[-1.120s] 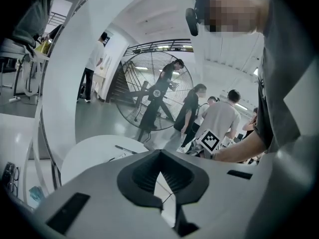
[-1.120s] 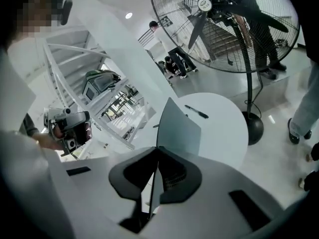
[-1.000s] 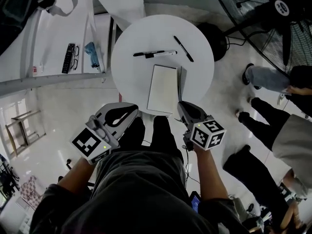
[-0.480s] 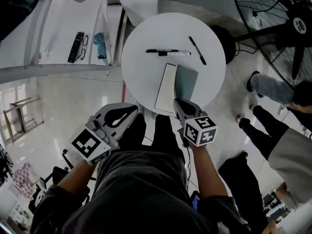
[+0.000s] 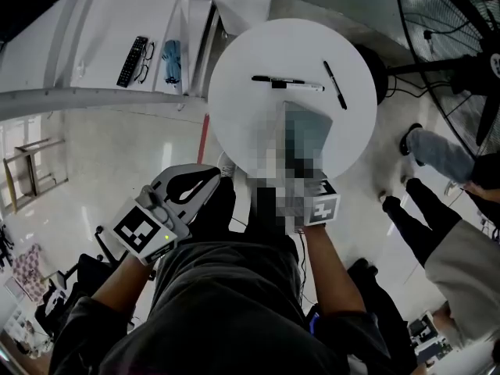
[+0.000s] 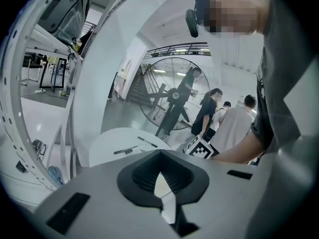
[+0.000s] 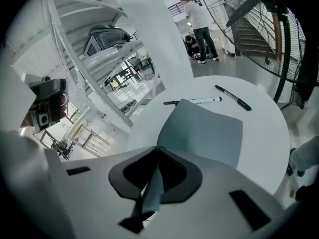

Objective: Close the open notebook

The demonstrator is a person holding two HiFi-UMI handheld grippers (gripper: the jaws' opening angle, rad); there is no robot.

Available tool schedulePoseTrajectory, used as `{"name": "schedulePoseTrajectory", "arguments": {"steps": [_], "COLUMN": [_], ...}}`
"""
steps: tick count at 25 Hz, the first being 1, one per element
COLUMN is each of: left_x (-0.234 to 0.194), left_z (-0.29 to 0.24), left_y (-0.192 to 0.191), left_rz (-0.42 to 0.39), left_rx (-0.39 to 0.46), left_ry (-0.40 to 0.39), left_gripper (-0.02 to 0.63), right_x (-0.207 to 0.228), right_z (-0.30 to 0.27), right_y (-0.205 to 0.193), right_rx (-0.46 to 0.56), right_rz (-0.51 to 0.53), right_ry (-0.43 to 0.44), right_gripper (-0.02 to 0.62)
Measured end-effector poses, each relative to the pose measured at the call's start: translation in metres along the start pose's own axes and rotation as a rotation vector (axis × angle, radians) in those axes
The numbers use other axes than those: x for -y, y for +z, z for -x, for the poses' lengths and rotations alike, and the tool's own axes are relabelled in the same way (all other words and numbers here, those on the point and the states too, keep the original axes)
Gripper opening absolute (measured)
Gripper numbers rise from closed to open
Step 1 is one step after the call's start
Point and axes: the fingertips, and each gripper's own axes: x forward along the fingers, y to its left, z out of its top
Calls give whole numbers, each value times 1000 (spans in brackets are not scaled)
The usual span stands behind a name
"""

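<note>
Right gripper view: one notebook, two pens, one table

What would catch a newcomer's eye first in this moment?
The right gripper pinches the notebook's grey-blue cover, held raised at the near side of the round white table. A marker and a black pen lie at the far side, and a big fan stands to the right.
</note>
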Motion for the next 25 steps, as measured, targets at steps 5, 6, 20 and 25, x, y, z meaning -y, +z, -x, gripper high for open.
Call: {"name": "schedulePoseTrajectory", "arguments": {"steps": [5, 6, 20, 25], "left_x": [-10, -12, -32, -36], "left_z": [8, 9, 28, 32], "left_y": [-6, -7, -14, -10], "left_rz": [18, 21, 43, 41], "left_rx": [3, 4, 15, 21], "left_ry": [13, 15, 37, 36], "left_gripper": [6, 6, 6, 6], "right_x": [-2, -2, -7, -14], "right_z": [-17, -19, -46, -52], "right_y": [-4, -5, -12, -18], "right_rx": [-38, -43, -143, -164], "right_rz": [45, 49, 50, 41], "right_ry": [-37, -44, -124, -97], "right_gripper": [32, 32, 95, 170]}}
